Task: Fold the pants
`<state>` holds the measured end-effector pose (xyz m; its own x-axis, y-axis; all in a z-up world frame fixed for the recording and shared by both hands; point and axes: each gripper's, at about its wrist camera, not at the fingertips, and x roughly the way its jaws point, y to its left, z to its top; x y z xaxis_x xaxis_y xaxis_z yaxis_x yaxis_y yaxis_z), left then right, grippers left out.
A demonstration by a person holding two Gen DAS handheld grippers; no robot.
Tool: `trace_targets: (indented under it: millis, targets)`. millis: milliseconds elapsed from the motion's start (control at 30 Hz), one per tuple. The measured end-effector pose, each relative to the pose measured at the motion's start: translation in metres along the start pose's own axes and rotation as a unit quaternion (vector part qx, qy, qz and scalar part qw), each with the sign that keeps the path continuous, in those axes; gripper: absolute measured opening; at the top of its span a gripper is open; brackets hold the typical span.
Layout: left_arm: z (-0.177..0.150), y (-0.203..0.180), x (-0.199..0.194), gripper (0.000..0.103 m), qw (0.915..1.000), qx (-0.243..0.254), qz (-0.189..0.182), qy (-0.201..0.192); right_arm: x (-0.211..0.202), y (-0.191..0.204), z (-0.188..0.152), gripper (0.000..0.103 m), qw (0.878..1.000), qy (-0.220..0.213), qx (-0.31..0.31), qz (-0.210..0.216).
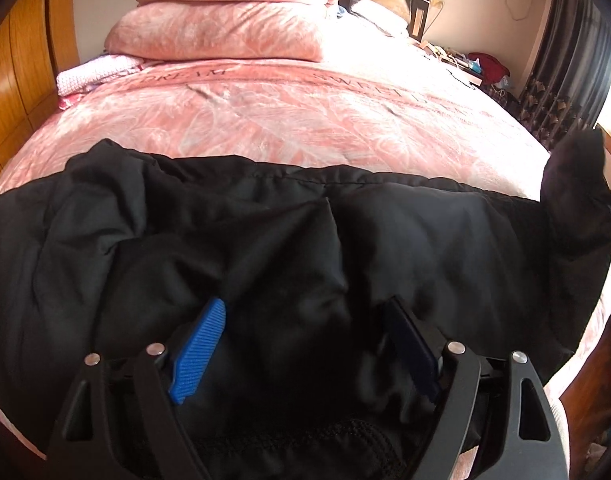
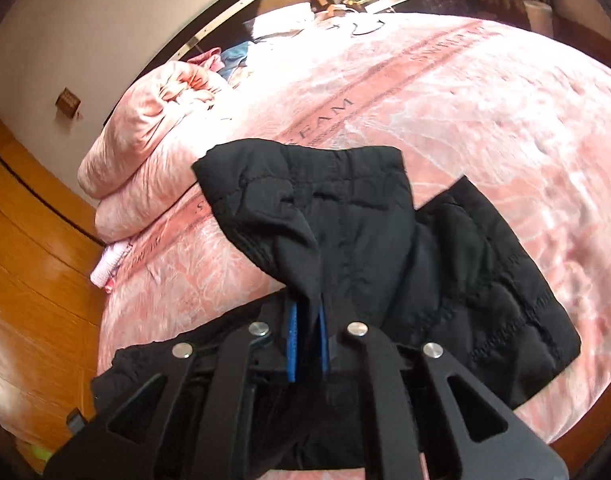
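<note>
Showing the left wrist view: the left hand-held gripper (image 1: 305, 344) stands spread wide, its blue fingertips (image 1: 201, 344) set down on either side of a mound of the black pants (image 1: 265, 240) without pinching it. The pants lie crumpled across the near edge of the bed (image 1: 305, 120), over its pink cover. A stack of folded pink quilts (image 1: 225, 20) sits well apart at the far end. At the right border a raised corner of the dark cloth can be seen.

Right wrist view: the right hand-held gripper (image 2: 305, 336) has its fingers pressed together on a fold of the pants (image 2: 337, 220), which rises from the pads and drapes forward, one end lifted clear of the bed cover (image 2: 485, 120). The wooden wardrobe (image 2: 33, 260) stands beside the bed on the left.

Judged step: carrying one end of the garment over to make a fold. To do it well, the pinching side should keep the cloth taut and level while crossing. The spread side should pin or grip the lower layer so that it does not drag. Edges and seams are best aligned before release, since the padded fabric looks likely to spring back and bunch.
</note>
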<state>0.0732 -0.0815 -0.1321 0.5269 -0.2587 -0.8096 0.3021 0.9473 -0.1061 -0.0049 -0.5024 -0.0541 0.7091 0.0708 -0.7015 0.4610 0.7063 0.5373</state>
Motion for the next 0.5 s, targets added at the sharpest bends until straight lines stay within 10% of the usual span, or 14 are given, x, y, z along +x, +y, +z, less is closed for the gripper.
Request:
trace_targets:
  millis: [133, 500]
  targets:
    - [-0.001, -0.009, 0.001, 0.086, 0.9999, 0.002, 0.012, -0.005, -0.018, -0.066, -0.026, 0.042, 0.996, 0.016, 0.02, -0.083]
    - [-0.001, -0.015, -0.013, 0.086, 0.9998, -0.003, 0.01, -0.014, -0.035, -0.102, -0.042, 0.023, 0.995, 0.038, 0.027, -0.092]
